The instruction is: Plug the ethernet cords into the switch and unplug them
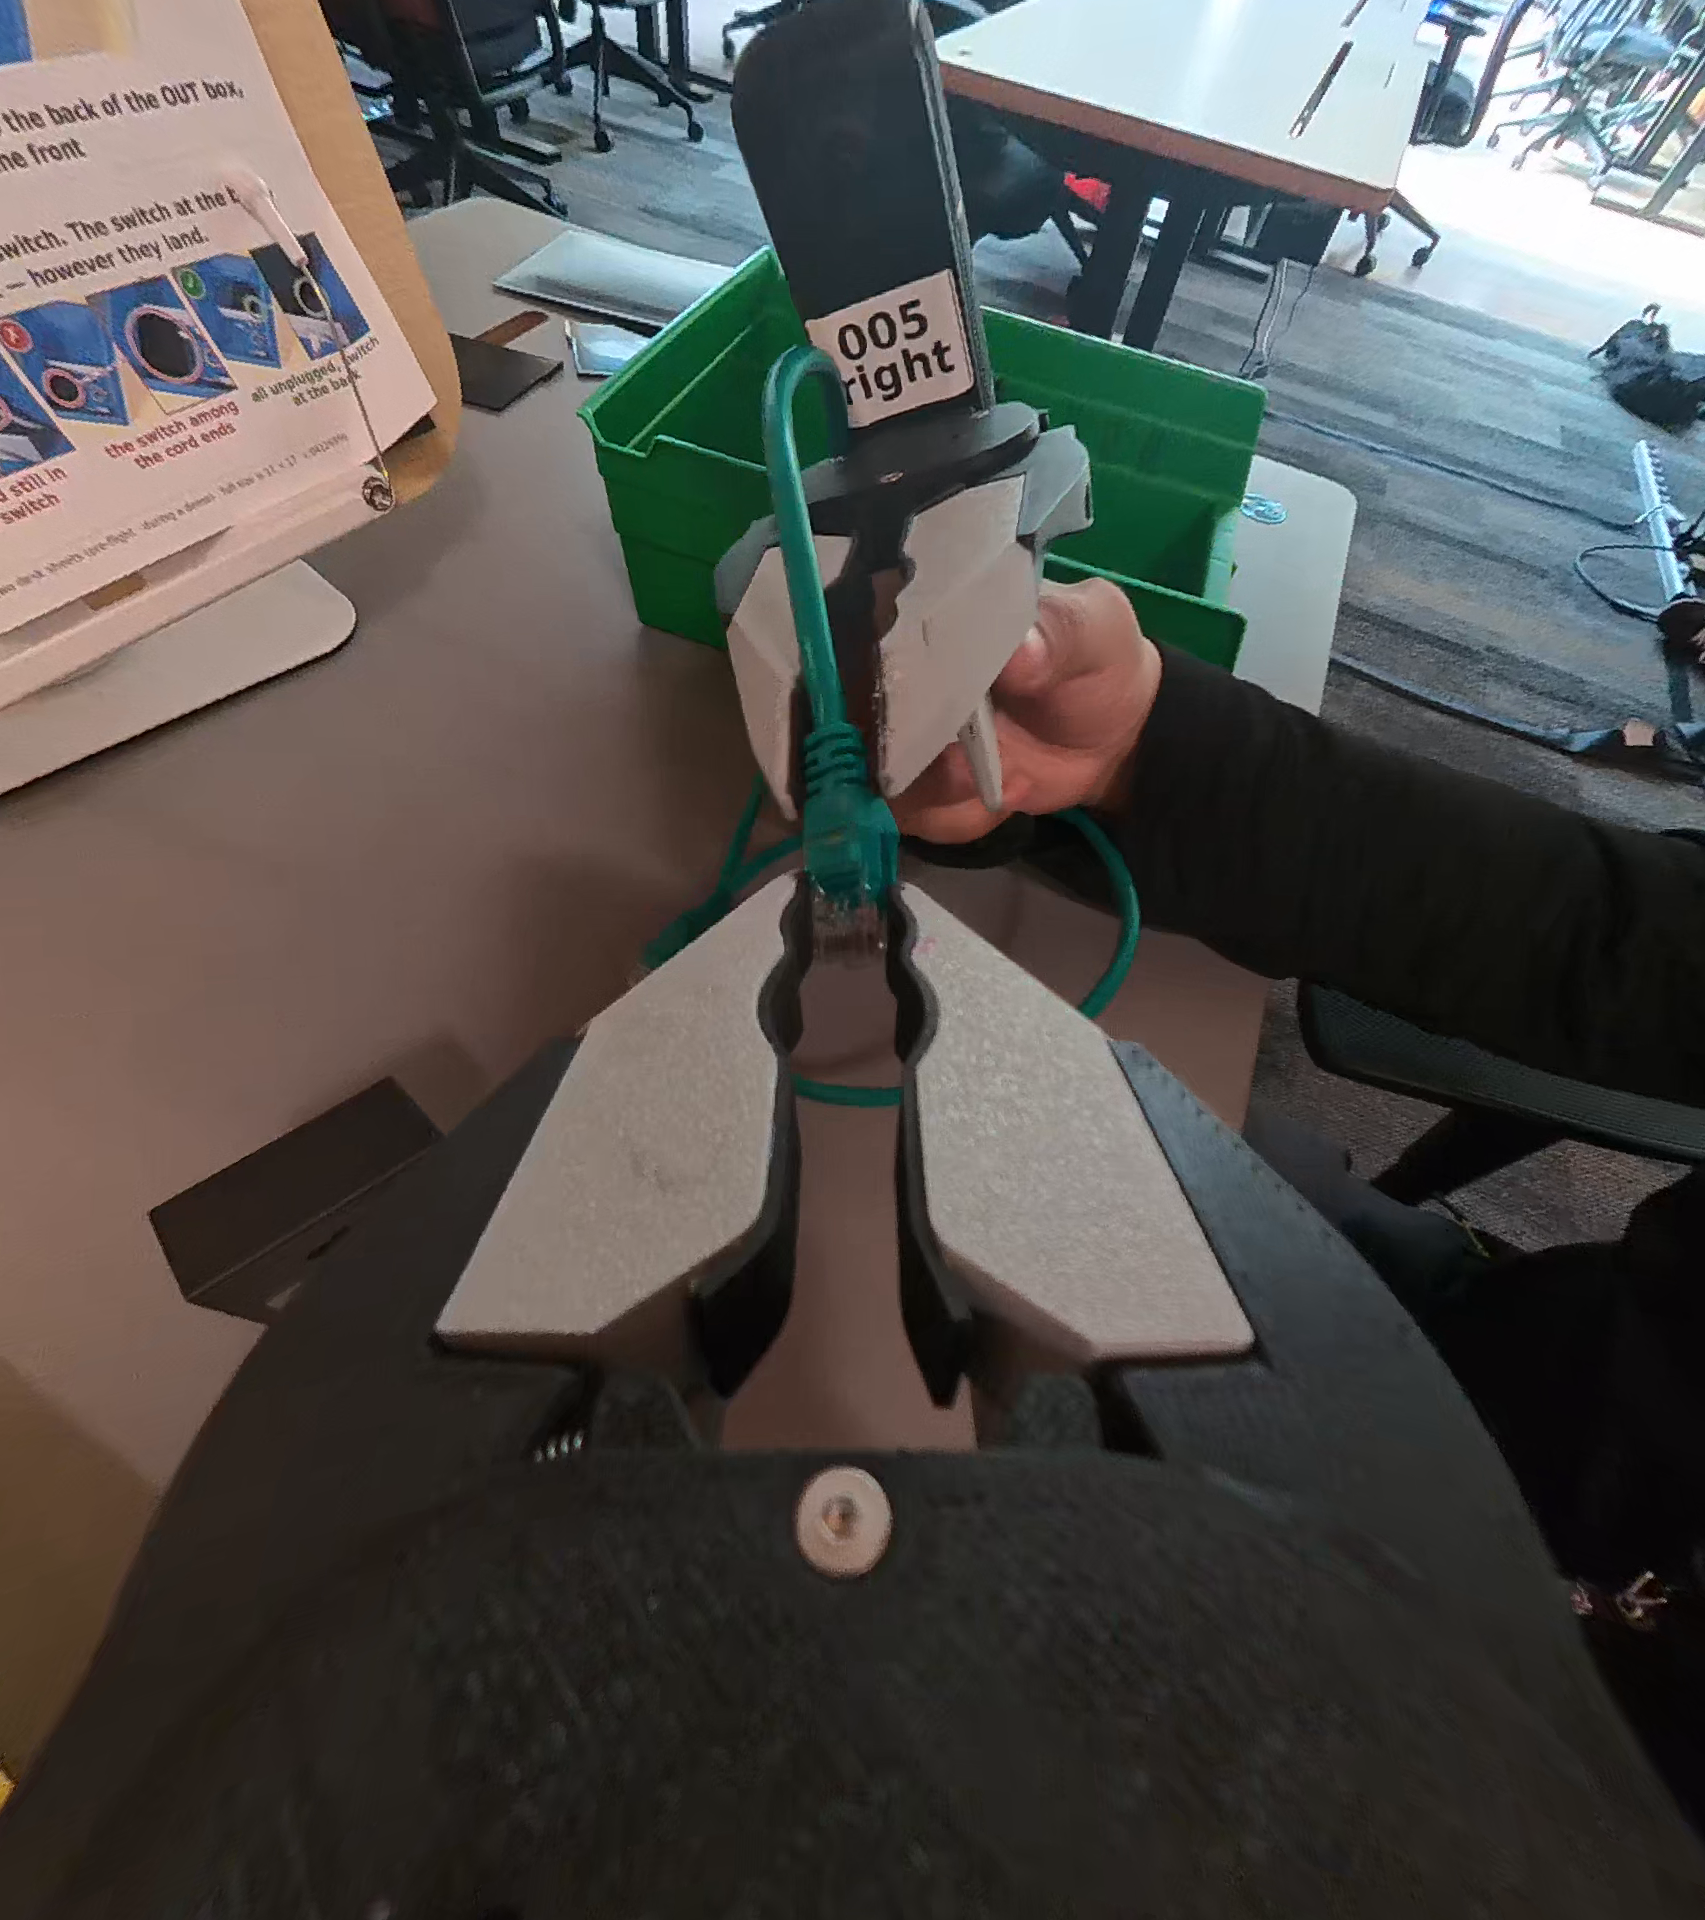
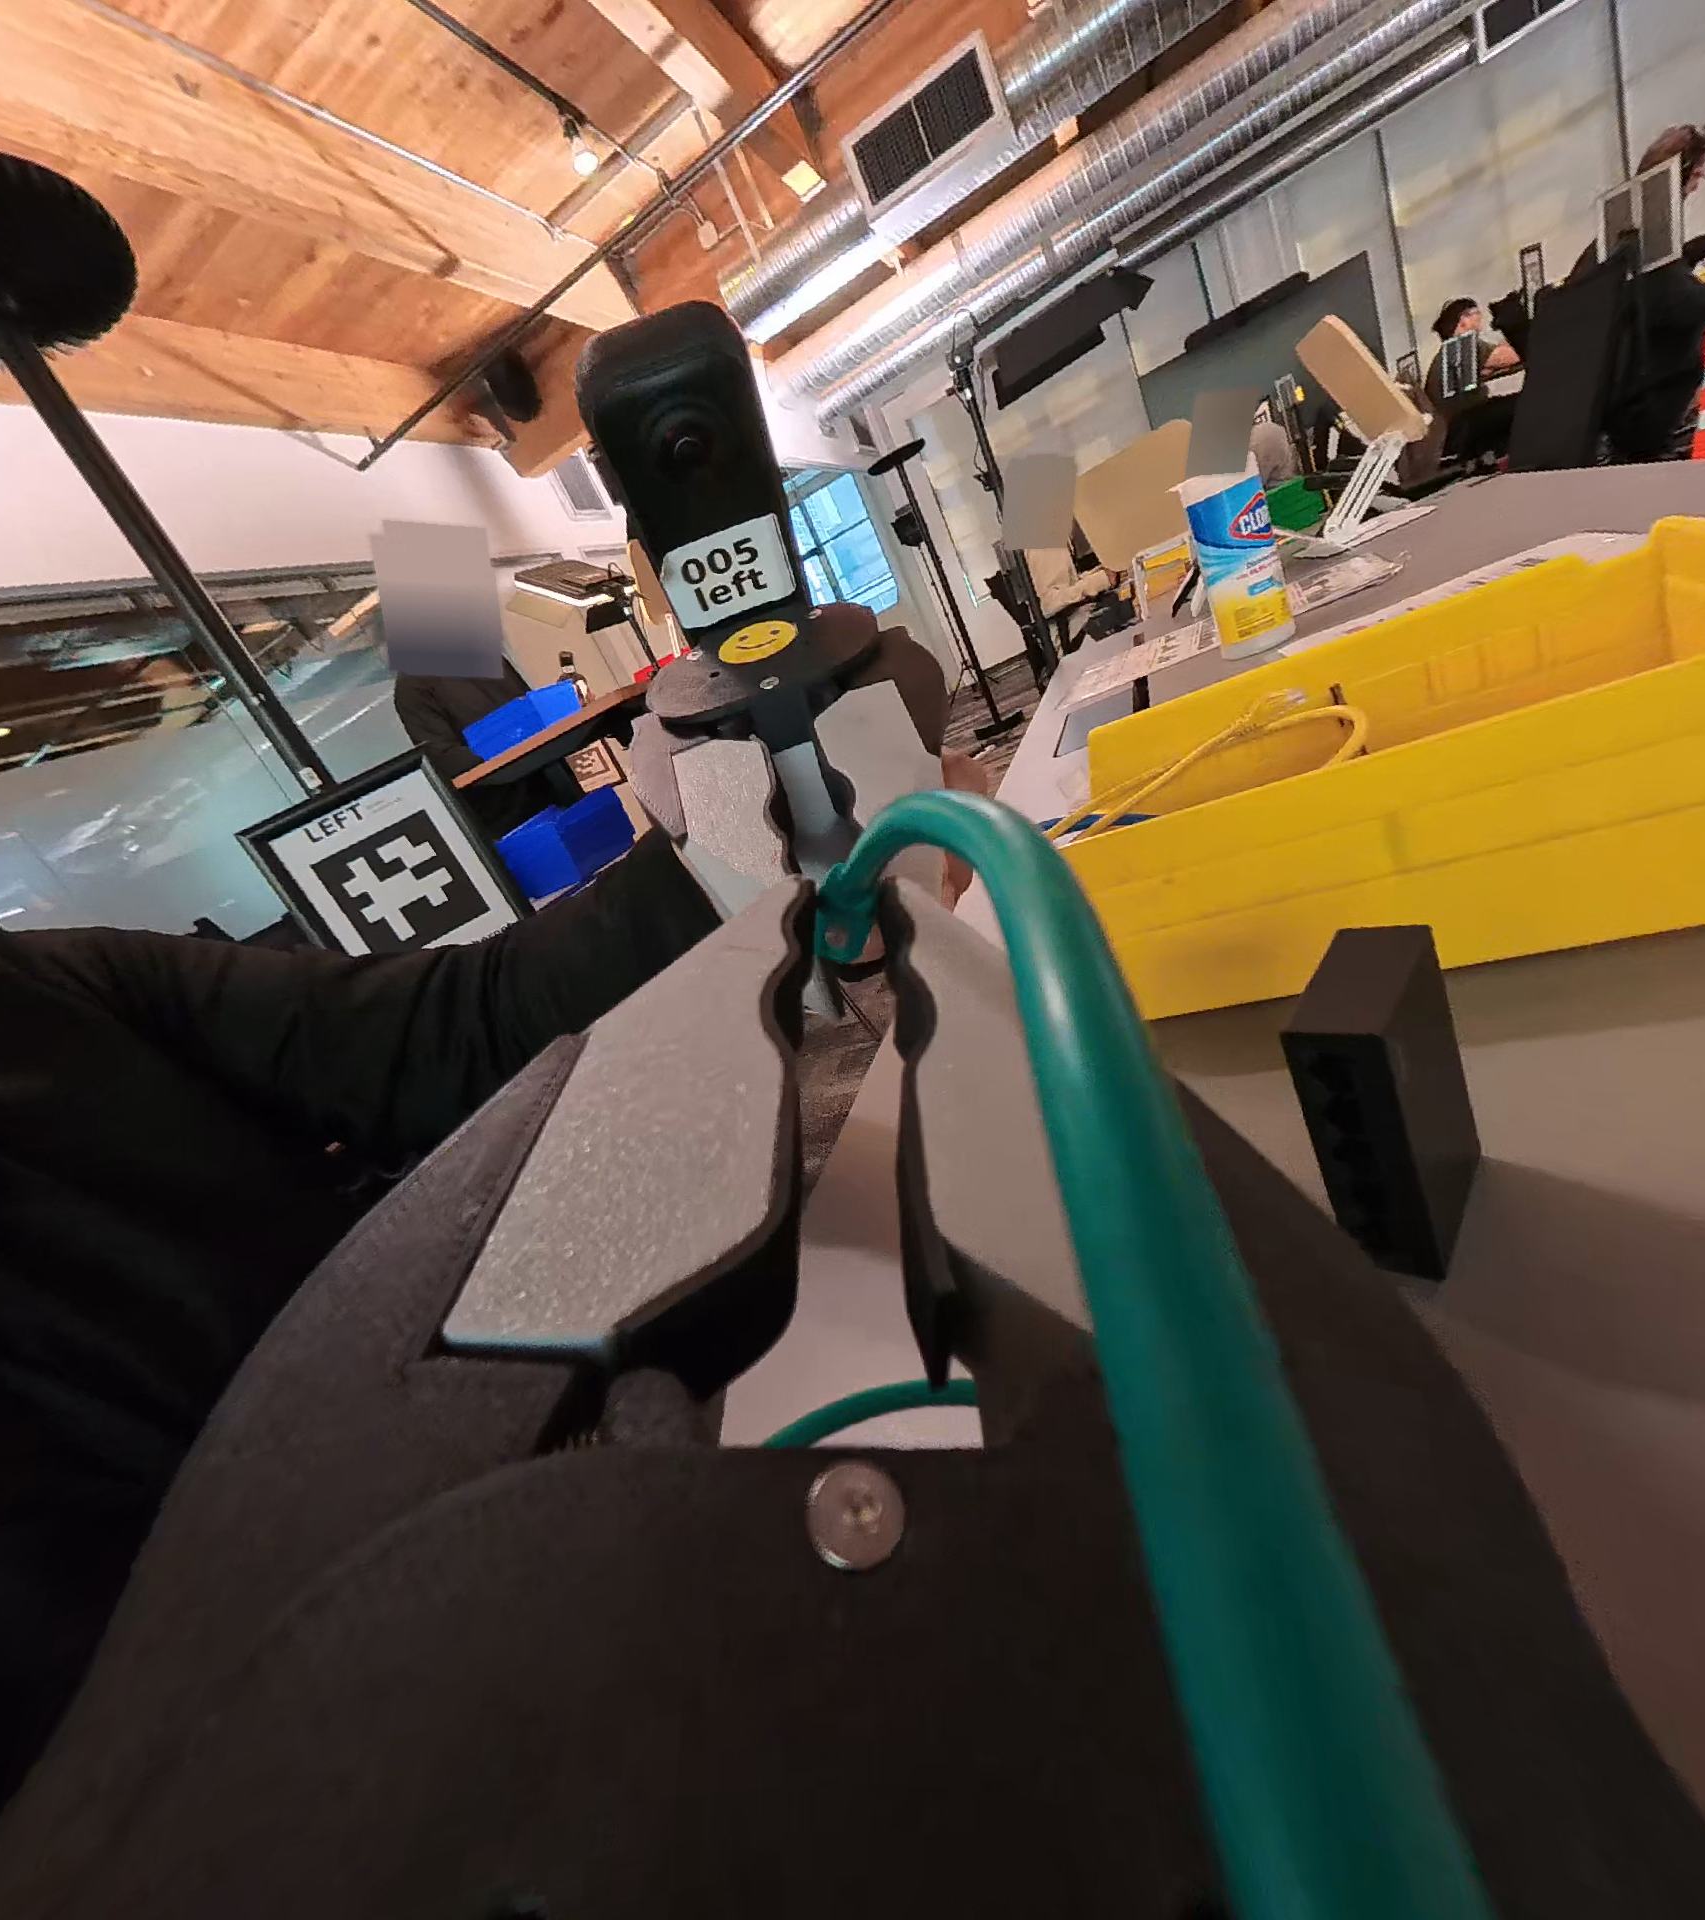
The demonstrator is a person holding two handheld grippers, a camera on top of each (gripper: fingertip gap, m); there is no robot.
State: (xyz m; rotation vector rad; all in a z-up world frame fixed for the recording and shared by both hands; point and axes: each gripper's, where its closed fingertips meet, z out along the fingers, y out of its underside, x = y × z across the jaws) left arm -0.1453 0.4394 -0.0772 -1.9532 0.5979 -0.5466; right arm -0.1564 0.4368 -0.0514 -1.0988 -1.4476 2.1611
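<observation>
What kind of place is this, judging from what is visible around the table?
Probably a shared open-plan workshop or lab office. The right wrist view shows a timber ceiling with exposed metal ducts and other people at far desks; the left wrist view shows wheeled office chairs on carpet. Parts bins, yellow and green, sit on grey tables.

Both hand-held grippers (image 1: 840, 925) (image 2: 853, 925) tip-to-tip, jaws narrowed.

My two tools (image 1: 843, 914) (image 2: 853, 925) meet tip to tip above the bench (image 1: 328, 935); the switch (image 2: 1378, 1101) stands before a bin (image 2: 1450, 748).
</observation>
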